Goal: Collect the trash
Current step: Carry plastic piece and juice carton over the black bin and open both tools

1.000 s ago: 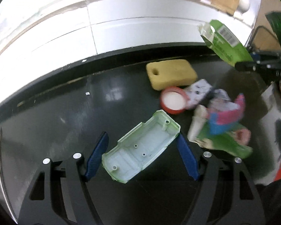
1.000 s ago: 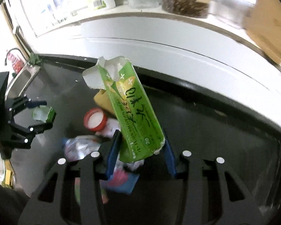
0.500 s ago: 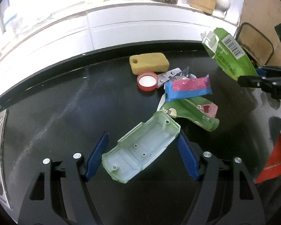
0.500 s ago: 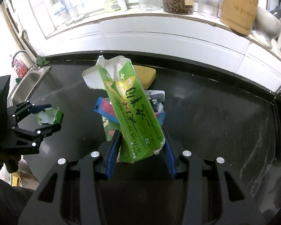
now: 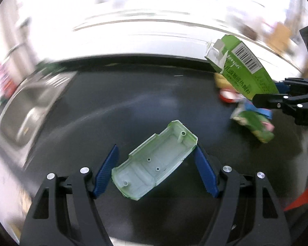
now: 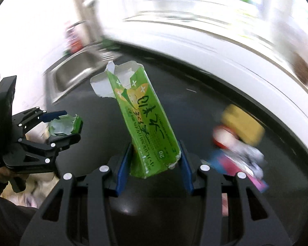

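My left gripper [image 5: 156, 168] is shut on a pale green plastic shell [image 5: 154, 162], gripped across its length and held above the black counter [image 5: 117, 110]. That same shell [image 6: 63, 124] and the left gripper [image 6: 59, 127] show at the left of the right wrist view. My right gripper [image 6: 156, 164] is shut on a torn green carton [image 6: 145, 121], which stands up between the blue pads. This carton [image 5: 244, 67] also appears at the upper right of the left wrist view, in the right gripper [image 5: 277, 94].
A steel sink [image 5: 30, 106] is set into the counter at the left. A litter pile lies at the right: a yellow sponge [image 6: 242, 123], a red lid [image 6: 221, 137], a pink and blue wrapper [image 6: 238, 166] and a green packet [image 5: 254, 125]. A white wall [image 5: 133, 41] runs behind.
Both grippers have swung left along the counter with their loads. The litter pile has slid to the right of both views and the sink has come into sight. The grips look unchanged.
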The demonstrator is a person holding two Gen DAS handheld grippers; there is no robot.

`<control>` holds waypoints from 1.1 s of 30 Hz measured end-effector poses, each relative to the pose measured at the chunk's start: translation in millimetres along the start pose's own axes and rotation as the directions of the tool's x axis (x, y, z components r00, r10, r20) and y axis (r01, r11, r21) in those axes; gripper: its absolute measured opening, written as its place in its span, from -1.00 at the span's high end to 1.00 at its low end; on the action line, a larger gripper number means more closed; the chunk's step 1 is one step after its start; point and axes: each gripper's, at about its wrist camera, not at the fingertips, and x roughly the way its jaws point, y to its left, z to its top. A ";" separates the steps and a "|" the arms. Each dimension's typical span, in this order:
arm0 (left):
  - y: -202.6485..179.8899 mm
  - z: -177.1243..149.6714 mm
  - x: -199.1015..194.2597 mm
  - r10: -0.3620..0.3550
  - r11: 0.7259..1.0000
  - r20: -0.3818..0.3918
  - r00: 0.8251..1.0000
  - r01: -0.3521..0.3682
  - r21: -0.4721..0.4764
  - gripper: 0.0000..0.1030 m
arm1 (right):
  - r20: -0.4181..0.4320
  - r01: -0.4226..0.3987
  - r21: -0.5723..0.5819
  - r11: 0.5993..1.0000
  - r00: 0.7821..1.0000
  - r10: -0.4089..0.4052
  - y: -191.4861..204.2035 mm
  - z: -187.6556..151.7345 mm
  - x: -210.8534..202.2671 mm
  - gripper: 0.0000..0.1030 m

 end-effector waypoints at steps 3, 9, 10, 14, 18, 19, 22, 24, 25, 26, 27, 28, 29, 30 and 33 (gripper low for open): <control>47.3 -29.1 -23.1 0.112 0.987 -0.009 0.994 -0.113 -0.115 -0.40 | -0.026 -0.101 -0.116 0.988 0.995 0.099 52.5 27.0 24.9 0.15; 124.9 -97.6 -72.1 0.298 0.897 -0.075 0.952 -0.306 -0.318 -0.40 | -0.120 -0.297 -0.325 0.898 0.955 0.273 172.0 57.4 67.4 0.15; 133.1 -107.3 -78.1 0.316 0.880 -0.088 0.945 -0.326 -0.344 -0.40 | -0.142 -0.330 -0.352 0.876 0.944 0.298 193.4 59.1 73.6 0.15; 168.2 -152.7 -106.0 0.379 0.794 -0.141 0.914 -0.400 -0.458 -0.40 | -0.210 -0.421 -0.432 0.797 0.907 0.365 264.1 58.2 88.5 0.14; 190.8 -184.6 -120.5 0.408 0.736 -0.178 0.896 -0.438 -0.516 -0.40 | -0.268 -0.480 -0.478 0.736 0.877 0.398 318.7 47.1 100.3 0.14; 195.5 -190.1 -122.5 0.412 0.727 -0.184 0.892 -0.444 -0.525 -0.40 | -0.279 -0.489 -0.483 0.726 0.872 0.402 328.2 43.6 101.9 0.14; 209.3 -208.4 -127.4 0.416 0.696 -0.205 0.886 -0.456 -0.555 -0.40 | -0.318 -0.514 -0.488 0.705 0.857 0.405 354.9 33.7 112.8 0.14; 214.5 -219.9 -129.6 0.419 0.682 -0.211 0.883 -0.460 -0.568 -0.40 | -0.341 -0.523 -0.479 0.705 0.851 0.400 370.2 29.0 120.7 0.14; 218.1 -224.2 -129.0 0.420 0.675 -0.213 0.882 -0.460 -0.577 -0.40 | -0.348 -0.525 -0.476 0.705 0.849 0.397 377.2 26.9 122.6 0.14; 223.6 -227.5 -125.9 0.417 0.667 -0.217 0.882 -0.460 -0.587 -0.40 | -0.357 -0.527 -0.474 0.705 0.847 0.393 384.8 25.1 127.7 0.14; 230.5 -235.0 -123.0 0.412 0.654 -0.224 0.883 -0.458 -0.602 -0.40 | -0.365 -0.527 -0.473 0.706 0.847 0.387 389.7 22.3 131.5 0.14; 234.5 -240.2 -120.1 0.407 0.646 -0.226 0.885 -0.454 -0.614 -0.40 | -0.375 -0.523 -0.476 0.707 0.848 0.375 398.1 19.3 137.6 0.14; 240.1 -245.5 -116.2 0.399 0.640 -0.228 0.888 -0.448 -0.624 -0.40 | -0.377 -0.518 -0.478 0.709 0.850 0.368 404.4 17.5 142.1 0.13; 246.0 -251.2 -111.6 0.398 0.635 -0.233 0.887 -0.450 -0.628 -0.40 | -0.387 -0.518 -0.477 0.710 0.849 0.360 411.5 15.4 148.6 0.13; 261.0 -264.1 -96.2 0.387 0.629 -0.242 0.890 -0.447 -0.637 -0.40 | -0.414 -0.504 -0.471 0.724 0.851 0.323 428.4 8.3 172.8 0.13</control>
